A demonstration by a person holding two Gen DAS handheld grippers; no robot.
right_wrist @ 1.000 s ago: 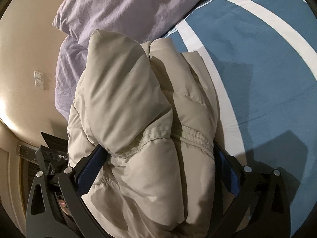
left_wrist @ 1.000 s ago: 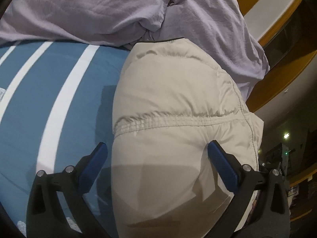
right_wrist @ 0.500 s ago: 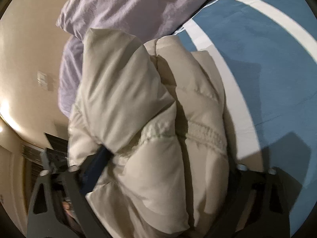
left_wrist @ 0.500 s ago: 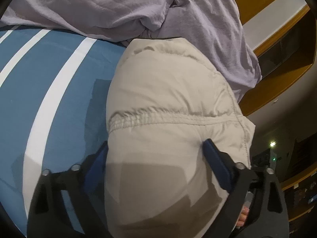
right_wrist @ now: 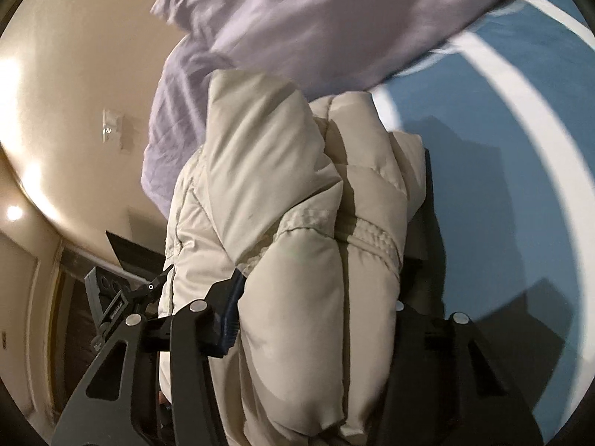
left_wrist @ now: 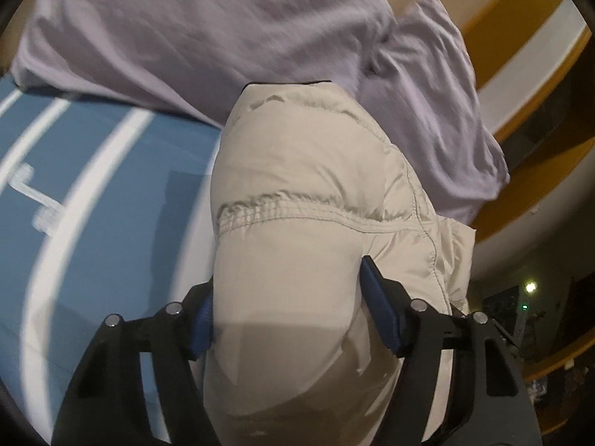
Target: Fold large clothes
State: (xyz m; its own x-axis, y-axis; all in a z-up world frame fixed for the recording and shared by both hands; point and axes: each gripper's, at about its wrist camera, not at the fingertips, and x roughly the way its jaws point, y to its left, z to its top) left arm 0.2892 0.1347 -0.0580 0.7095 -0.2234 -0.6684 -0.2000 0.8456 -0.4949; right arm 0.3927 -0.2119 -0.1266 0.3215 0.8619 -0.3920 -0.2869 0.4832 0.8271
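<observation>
Bedspread [left_wrist: 93,200], blue with white curved stripes, fills the left of the left wrist view and the right of the right wrist view [right_wrist: 502,193]; dark shadows of the tools fall across it. Lavender duvet [left_wrist: 223,37] is bunched along the far edge of the bedspread, its creased folds running behind and beside the garment; the same duvet shows in the right wrist view [right_wrist: 316,26], blurred. Beige puffer jacket [left_wrist: 308,193], folded into a thick bundle, sits at the centre of both views, its far end touching the duvet; whether its underside rests on the bedspread cannot be told. A gathered elastic seam crosses it midway, and a dark trim edge shows at its far end. In the right wrist view the jacket [right_wrist: 297,223] shows as several stacked quilted layers, folds side by side, a pointed flap uppermost on the left. Left gripper [left_wrist: 290,308] is closed around the bundle, blue pads pressed into the fabric on either side. Right gripper [right_wrist: 316,297] likewise clamps the stacked layers; its left pad bites into the padding, the right pad is hidden behind the fabric. Cream wall with a light switch [right_wrist: 111,130] lies left of the jacket in the right wrist view.
</observation>
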